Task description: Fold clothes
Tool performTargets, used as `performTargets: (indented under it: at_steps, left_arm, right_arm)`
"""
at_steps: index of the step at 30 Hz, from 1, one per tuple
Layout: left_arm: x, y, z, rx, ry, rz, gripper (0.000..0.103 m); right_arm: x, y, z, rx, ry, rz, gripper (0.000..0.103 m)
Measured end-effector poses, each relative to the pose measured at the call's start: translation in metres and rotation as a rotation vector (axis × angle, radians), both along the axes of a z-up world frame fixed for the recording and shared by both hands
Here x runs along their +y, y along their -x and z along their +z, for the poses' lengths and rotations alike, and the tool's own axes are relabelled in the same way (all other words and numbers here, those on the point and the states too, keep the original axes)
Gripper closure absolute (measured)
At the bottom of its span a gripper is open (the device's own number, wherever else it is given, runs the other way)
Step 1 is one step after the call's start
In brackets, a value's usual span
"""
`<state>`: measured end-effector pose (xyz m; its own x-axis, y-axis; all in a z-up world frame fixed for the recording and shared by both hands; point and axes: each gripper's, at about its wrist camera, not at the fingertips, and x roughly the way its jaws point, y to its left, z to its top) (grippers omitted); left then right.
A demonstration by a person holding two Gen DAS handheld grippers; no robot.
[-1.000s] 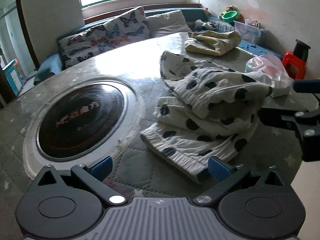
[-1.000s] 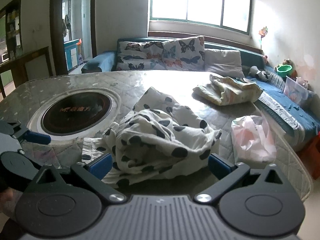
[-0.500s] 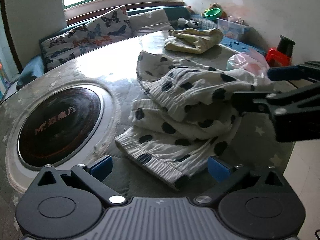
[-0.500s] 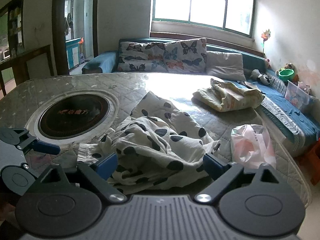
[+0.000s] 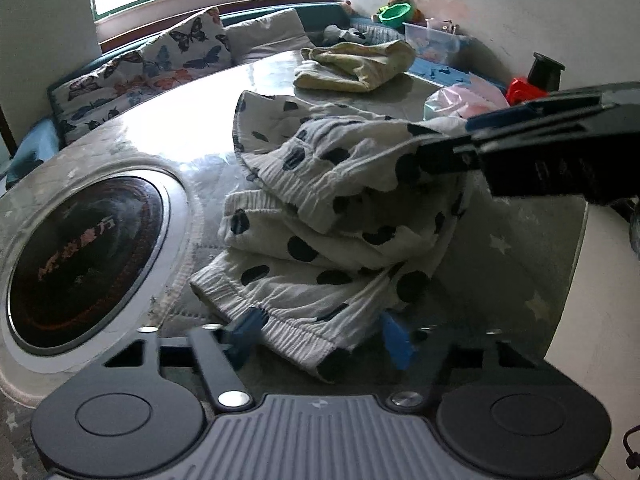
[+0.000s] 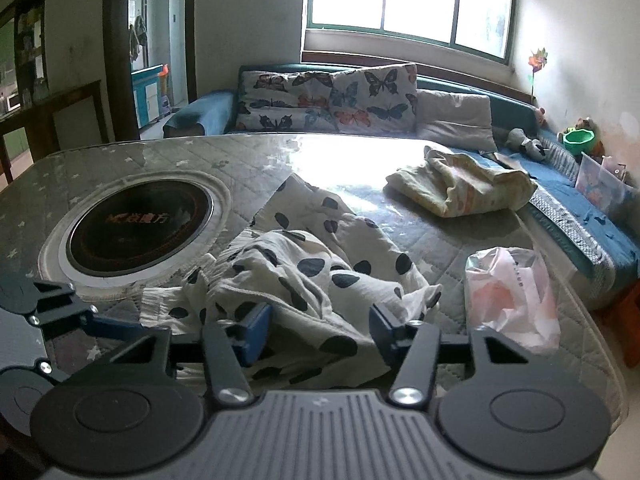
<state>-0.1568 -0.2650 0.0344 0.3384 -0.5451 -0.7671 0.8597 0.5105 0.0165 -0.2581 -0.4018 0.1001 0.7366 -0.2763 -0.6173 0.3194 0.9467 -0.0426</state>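
**Spotted garment framed by both tongs at near edge of surface**

The left tongs [image 5: 320, 334] are seen parted around the ribbed hem of the spotted garment [image 5: 340, 216], which lies crumpled at the near edge of the quilted surface [image 6: 360, 168]. The right tongs [image 6: 320, 328] are likewise held apart with bunched cloth between the fingers, nothing yet pinched. A clean fold would likely be helped if only the outer layer of hem were taken at each side and the heap drawn flat before being doubled. A pink plastic bag [image 6: 512, 292] sits just beside the garment and could be snagged. The round cooktop [image 6: 140, 226] is set to the left; a yellow cloth [image 6: 460, 188] lies farther back.
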Motion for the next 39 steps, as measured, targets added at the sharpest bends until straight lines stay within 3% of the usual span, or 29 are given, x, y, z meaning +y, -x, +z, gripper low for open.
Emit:
performTargets:
  at_steps: [7,14,16,20,21,26,39]
  left_arm:
    - [-0.006,0.001,-0.001,-0.008,0.005,-0.026,0.064]
    - [-0.01,0.006,-0.003,-0.023,0.009,-0.054,0.066]
    - [-0.01,0.005,-0.004,-0.026,0.011,-0.057,0.081]
    - [-0.003,-0.002,-0.002,-0.014,0.023,-0.038,0.093]
    - [-0.001,-0.004,-0.001,-0.012,0.026,-0.032,0.094]
    - [0.013,-0.016,0.003,-0.017,0.042,0.015,0.095]
    - [0.062,-0.053,0.013,-0.018,0.074,0.164,0.096]
  right_arm:
    - [-0.008,-0.004,0.004,-0.018,-0.019,-0.008,0.077]
    - [-0.005,-0.012,0.003,0.012,-0.026,0.038,0.076]
    - [-0.002,-0.014,0.001,0.02,-0.024,0.048,0.076]
    - [-0.003,-0.019,-0.003,0.012,-0.051,0.045,0.08]
    - [-0.003,-0.019,-0.003,0.008,-0.055,0.046,0.086]
    - [-0.001,-0.02,0.004,-0.025,-0.061,0.047,0.09]
    - [0.007,-0.029,0.006,-0.038,-0.074,0.062,0.091]
